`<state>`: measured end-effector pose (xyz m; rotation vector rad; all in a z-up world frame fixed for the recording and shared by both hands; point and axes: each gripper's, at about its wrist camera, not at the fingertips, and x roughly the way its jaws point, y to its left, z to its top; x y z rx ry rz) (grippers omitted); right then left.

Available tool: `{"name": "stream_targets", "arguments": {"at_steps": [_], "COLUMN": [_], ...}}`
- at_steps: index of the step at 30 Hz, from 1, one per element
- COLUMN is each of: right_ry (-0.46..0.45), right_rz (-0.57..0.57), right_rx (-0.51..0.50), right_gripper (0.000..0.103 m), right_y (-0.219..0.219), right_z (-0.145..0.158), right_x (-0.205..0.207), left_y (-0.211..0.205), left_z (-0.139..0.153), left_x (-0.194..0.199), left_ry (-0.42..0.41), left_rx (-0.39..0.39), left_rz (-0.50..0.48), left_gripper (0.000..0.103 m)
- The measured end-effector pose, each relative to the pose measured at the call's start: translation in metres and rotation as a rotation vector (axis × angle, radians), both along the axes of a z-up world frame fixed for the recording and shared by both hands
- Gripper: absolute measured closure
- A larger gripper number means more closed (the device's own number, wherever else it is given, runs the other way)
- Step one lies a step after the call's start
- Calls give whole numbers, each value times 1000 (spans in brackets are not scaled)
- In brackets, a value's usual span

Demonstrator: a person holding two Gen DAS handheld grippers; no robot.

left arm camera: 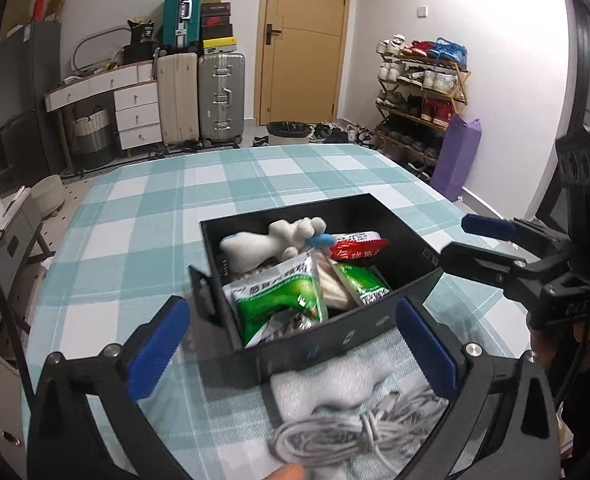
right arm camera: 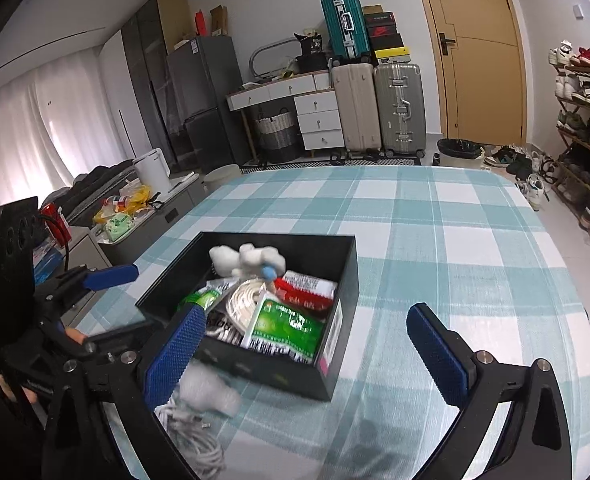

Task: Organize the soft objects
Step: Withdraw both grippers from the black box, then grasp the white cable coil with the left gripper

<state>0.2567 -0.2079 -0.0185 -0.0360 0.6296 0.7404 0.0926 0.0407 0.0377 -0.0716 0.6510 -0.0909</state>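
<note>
While both my left hand-held gripper (left arm camera: 291,344) and right hand-held gripper (right arm camera: 303,352) are gaping empty, I am facing the black box (left arm camera: 407,216) at twelve o'clock, keeping snack packets (left arm camera: 279,296) gathered.

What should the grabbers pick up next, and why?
Probably the left gripper should close on the grey cable bundle. Both it and the right gripper are open and empty, and the cable lies outside the black box.
</note>
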Motion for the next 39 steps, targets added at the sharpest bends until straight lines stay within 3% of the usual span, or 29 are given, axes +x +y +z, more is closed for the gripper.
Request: {"name": "stream_targets", "arguments": {"at_steps": [17,28,39], "right_ry": [33,50,66], "right_rz": [33,54,46], "right_rx": [-18,-31,-30], "right_gripper": [1,1,1], "right_y": [-3,0,-2], "right_z": [-20,-30,-33], "right_x": [-44,-53,-48], "left_y": [4,-6,-27], "left_z": [-20,-35,-42], "left_x": [-44,-49,-51], "left_ry": [28,91,152], "left_rx": [9,-19,32], "left_rz": [33,-39,-117], "left_gripper": [0,0,0]}}
